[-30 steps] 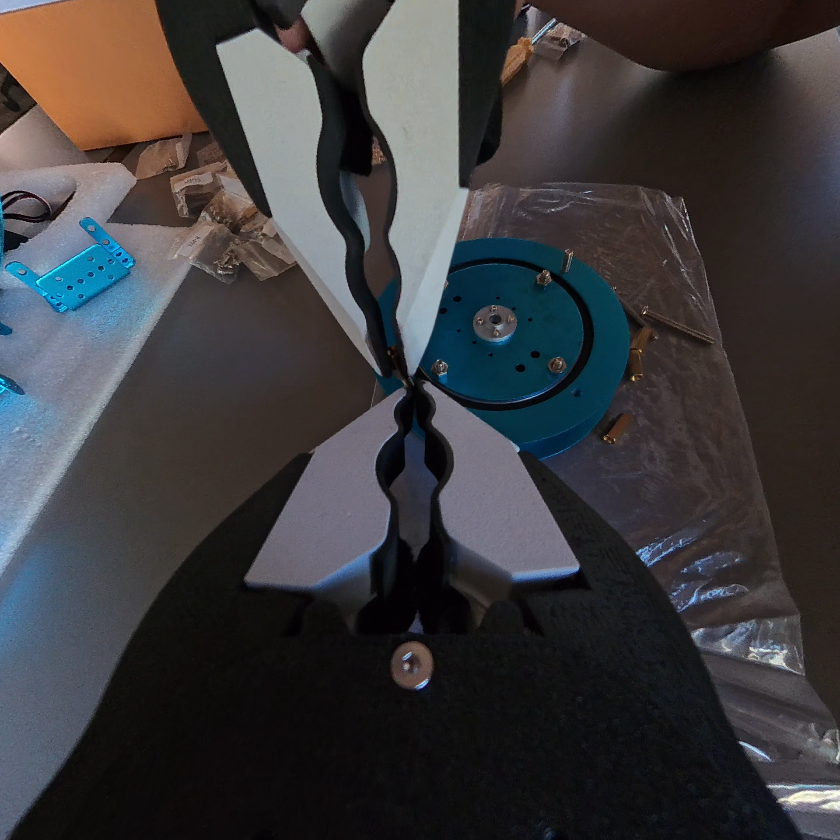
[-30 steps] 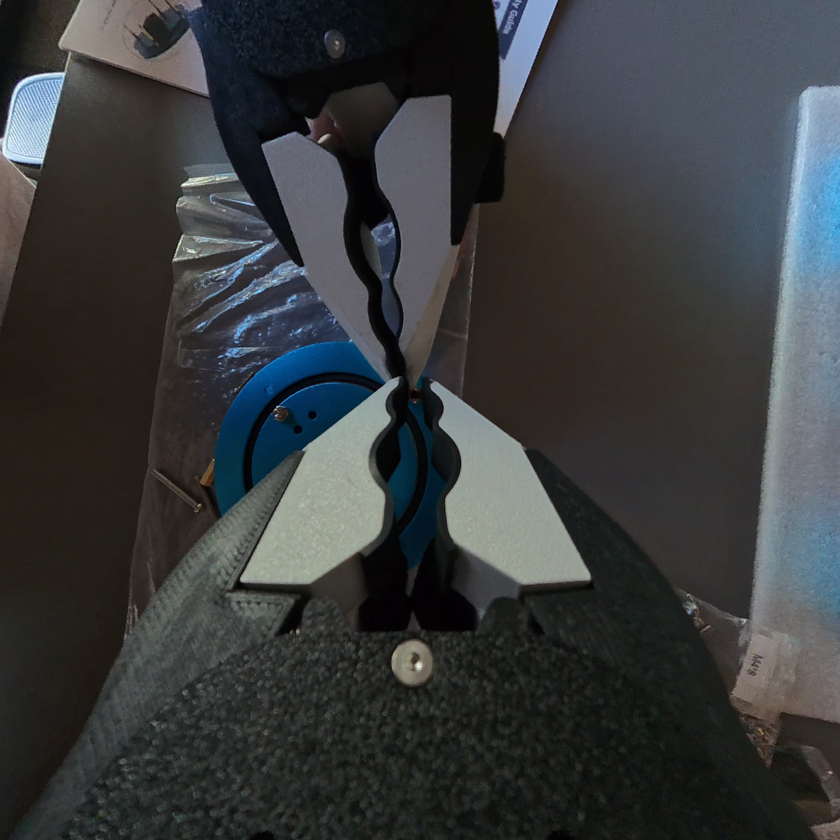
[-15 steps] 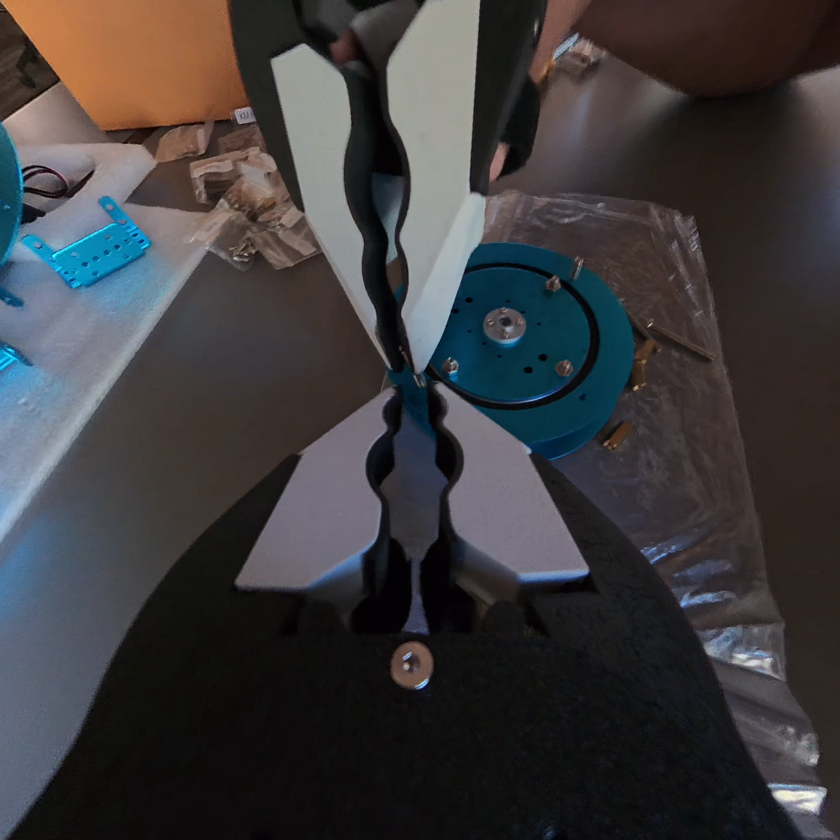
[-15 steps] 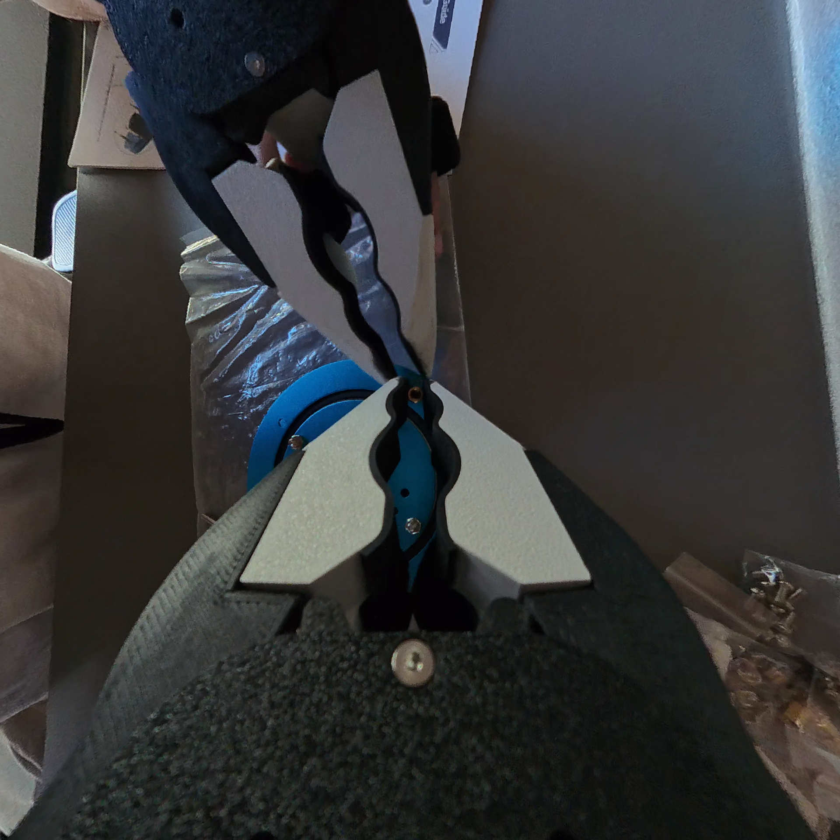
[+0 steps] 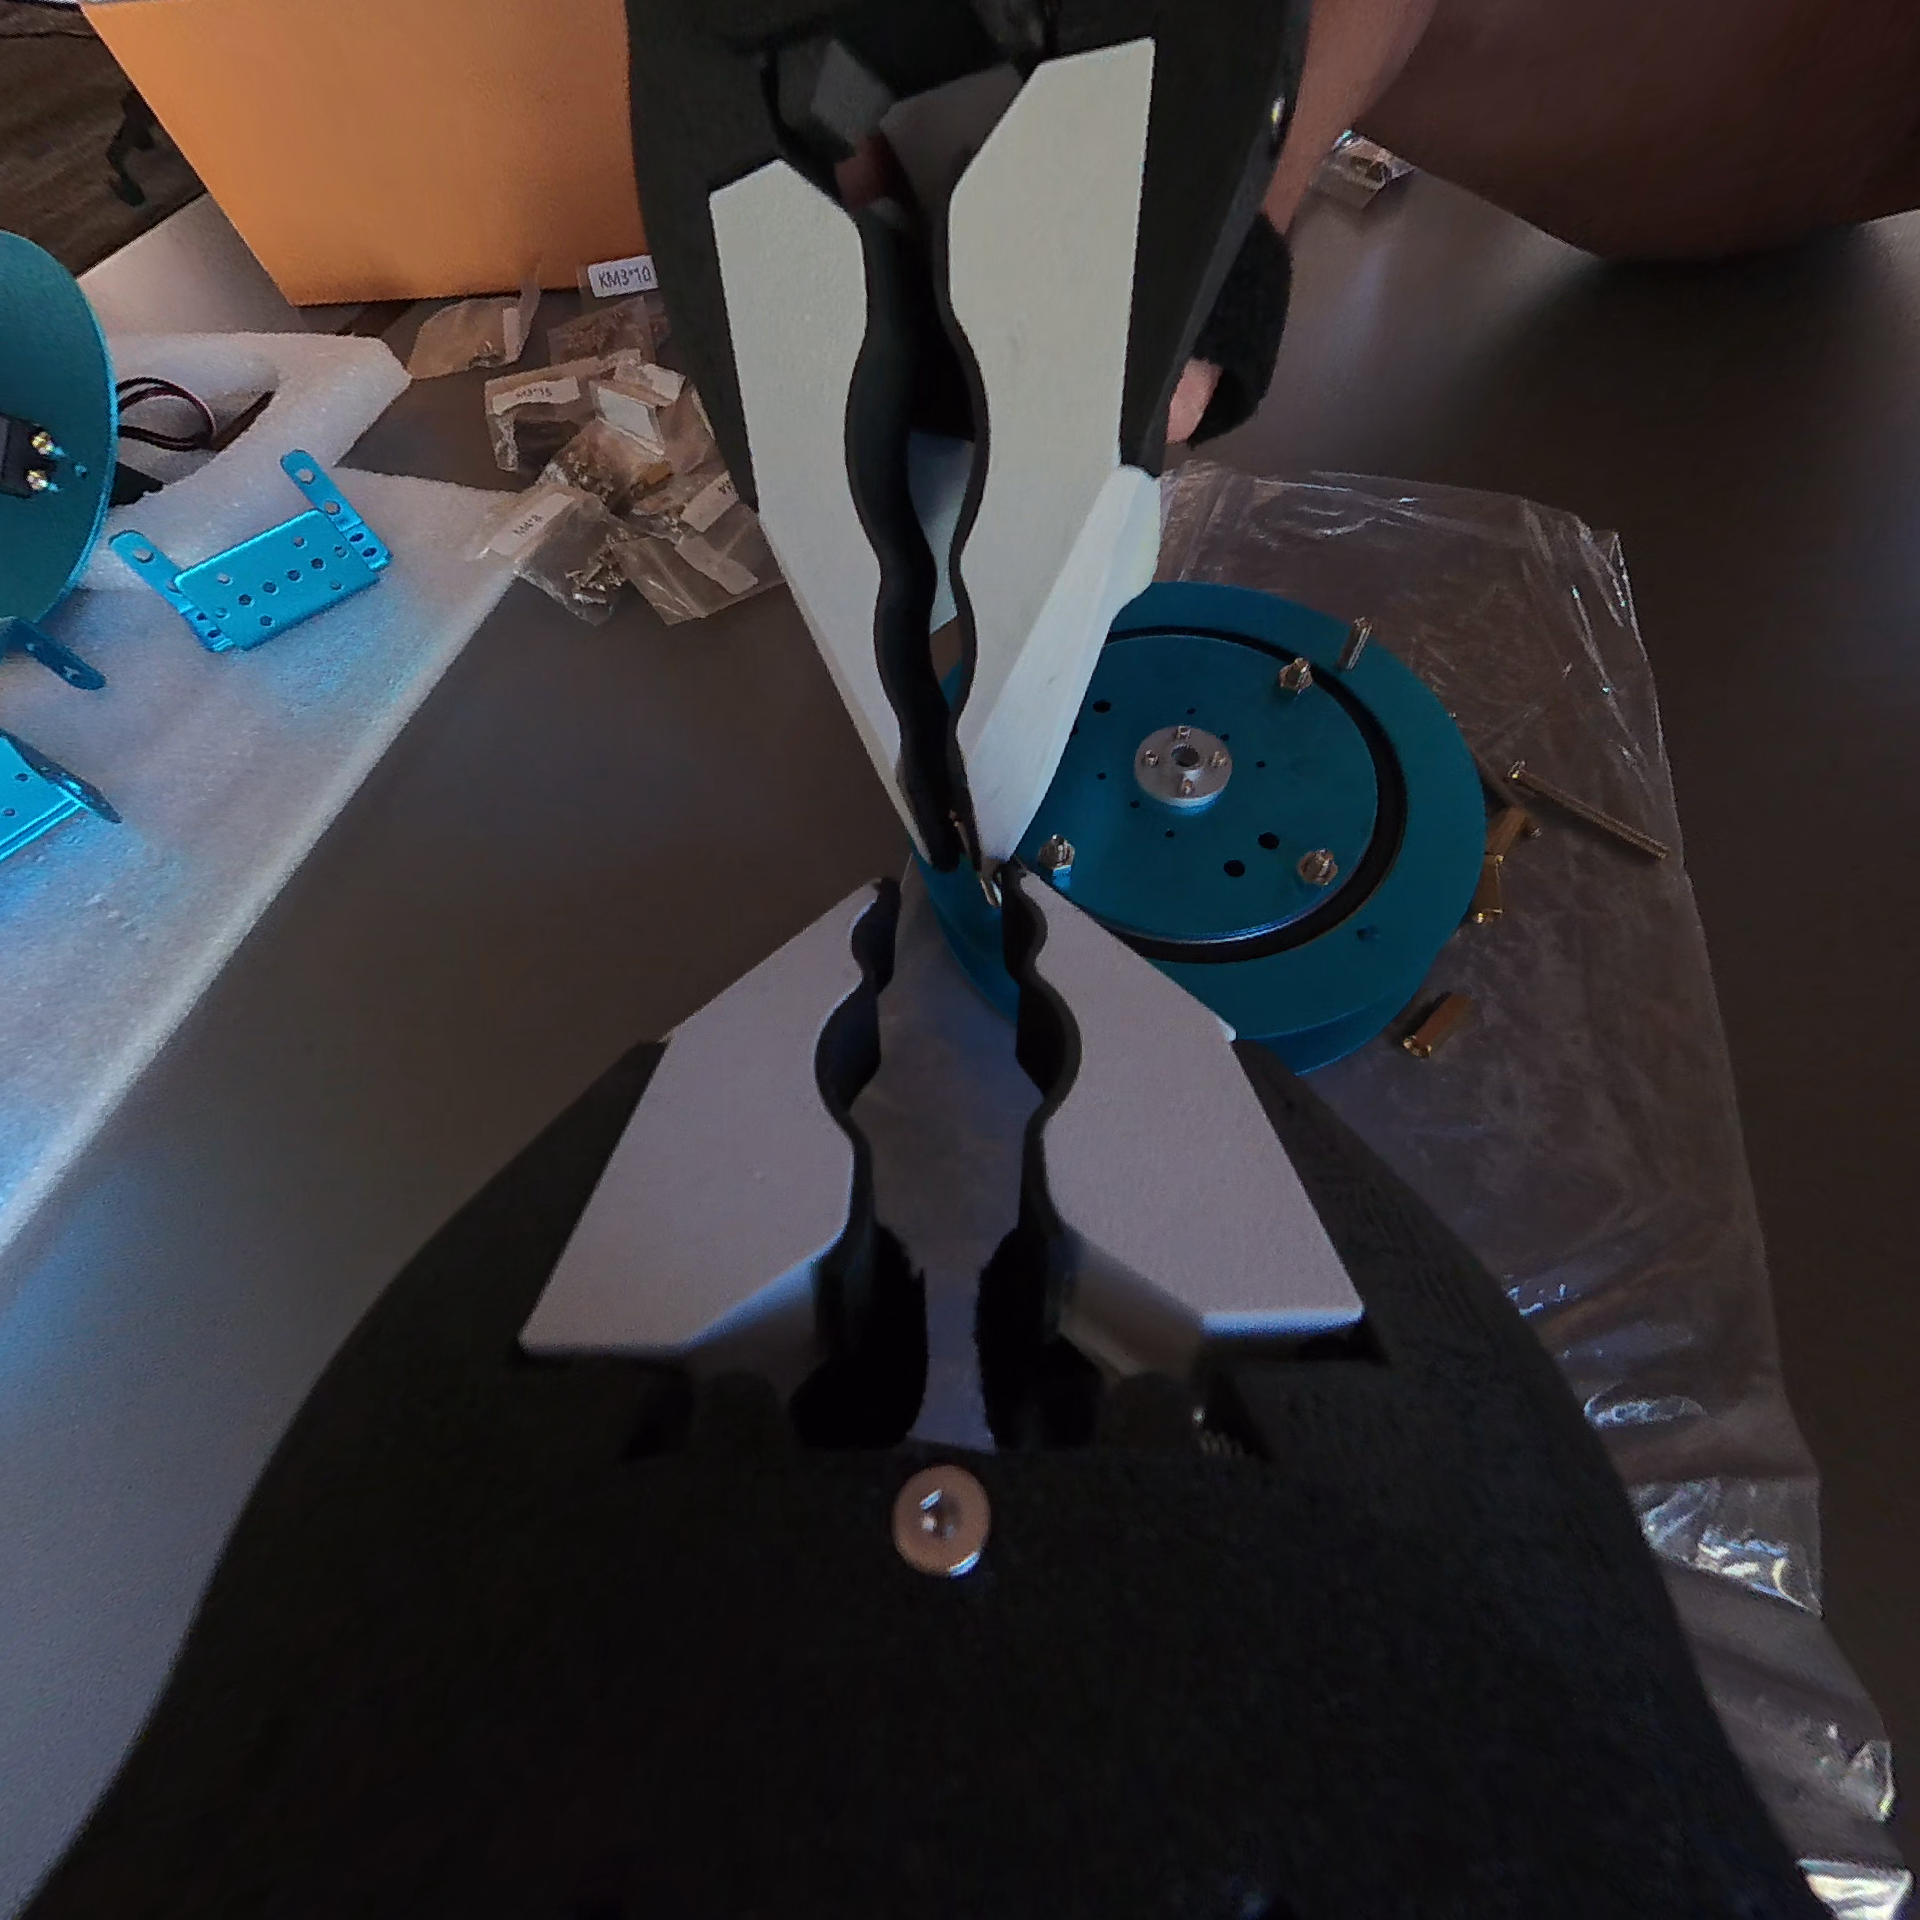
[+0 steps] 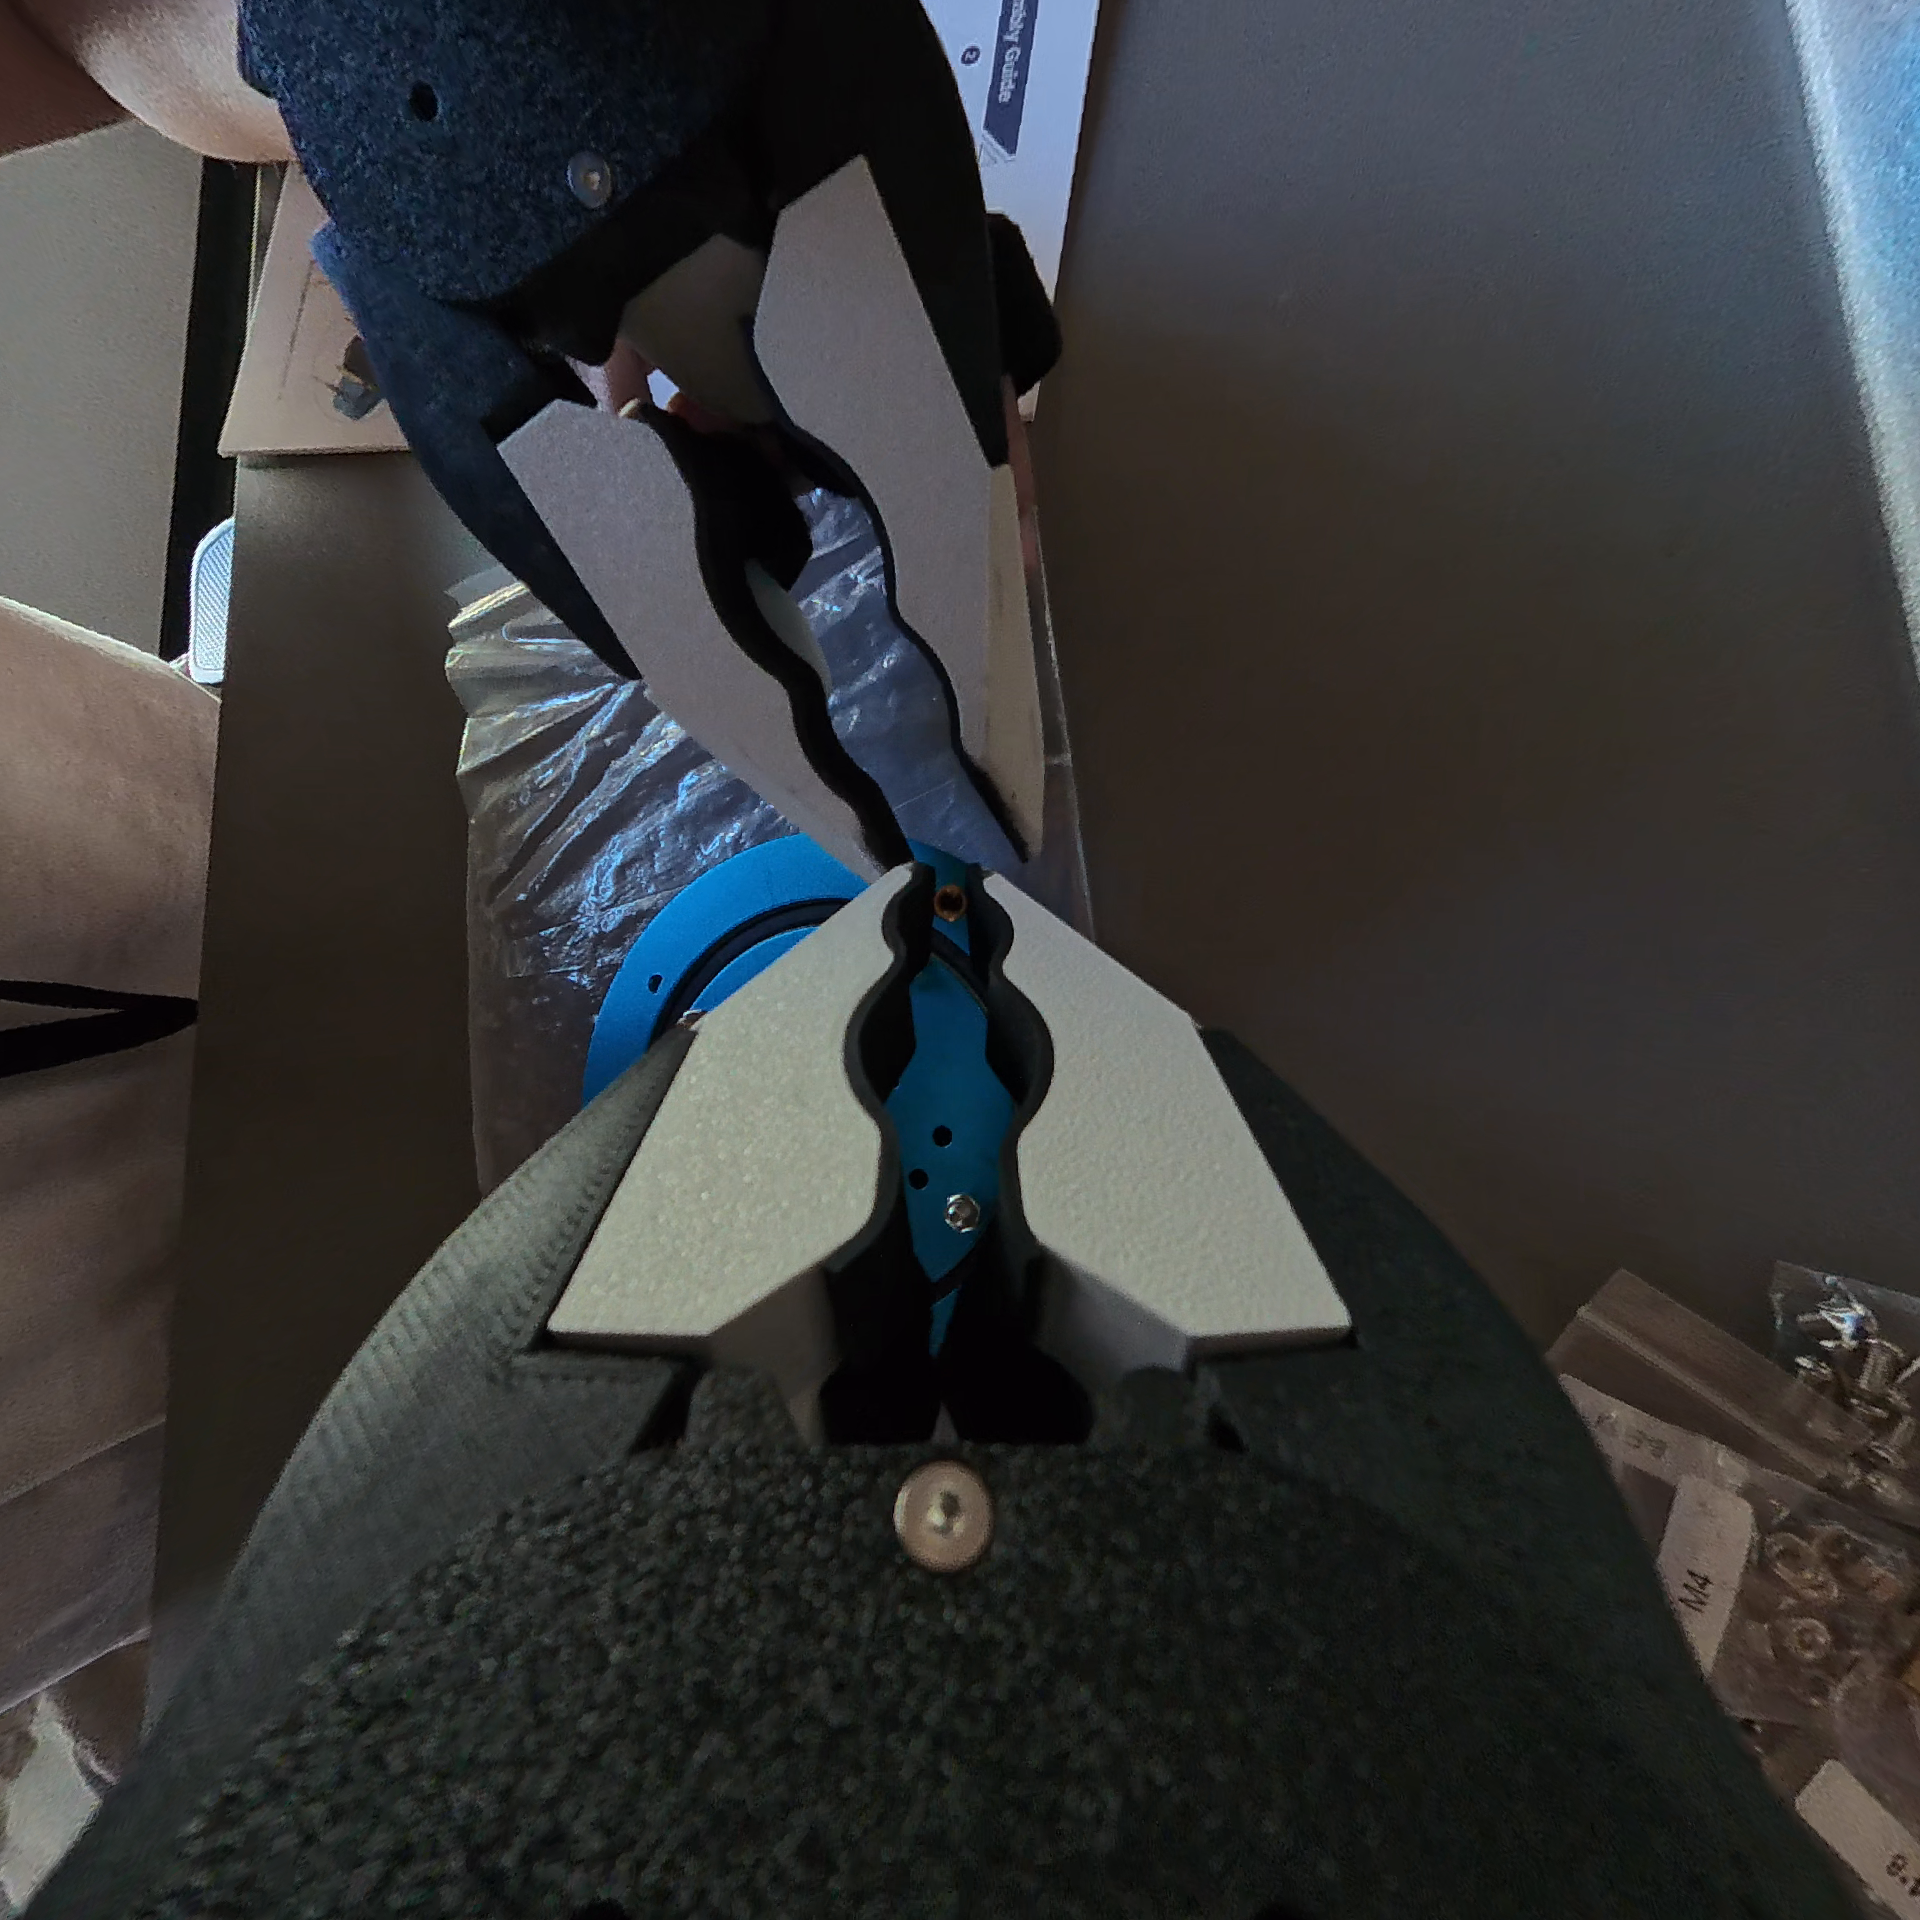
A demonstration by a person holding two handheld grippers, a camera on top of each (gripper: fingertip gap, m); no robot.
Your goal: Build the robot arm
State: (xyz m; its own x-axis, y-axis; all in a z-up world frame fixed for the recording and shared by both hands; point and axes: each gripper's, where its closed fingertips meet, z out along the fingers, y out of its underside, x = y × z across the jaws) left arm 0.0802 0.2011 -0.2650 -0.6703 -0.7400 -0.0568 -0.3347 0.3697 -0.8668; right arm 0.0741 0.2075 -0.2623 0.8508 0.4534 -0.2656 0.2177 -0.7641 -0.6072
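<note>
A small brass standoff [image 6: 948, 899] is pinched in the tips of my right gripper [image 6: 951, 883], which is shut on it. In the left wrist view the right gripper [image 5: 961, 844] comes down from above, with the standoff [image 5: 987, 885] at its tips. My left gripper [image 5: 951, 881] is open, its tips on either side of the standoff without gripping it. It also shows in the right wrist view [image 6: 956, 847], reaching in from the top. Both hover over the near-left rim of a blue round metal base [image 5: 1247, 831] lying on a clear plastic bag [image 5: 1507, 623].
Loose brass standoffs [image 5: 1439, 1023] and a long screw [image 5: 1590, 821] lie on the bag right of the base. White foam with blue brackets [image 5: 270, 577] is at the left. Small bags of screws [image 5: 613, 499] and an orange box [image 5: 364, 135] are behind. More hardware bags [image 6: 1787, 1507] show in the right wrist view. The tips of both grippers are at nearly the same place.
My left gripper was shut against the right gripper's tips and has opened. The right gripper stays shut on the standoff. Both have shifted a little over the base.
</note>
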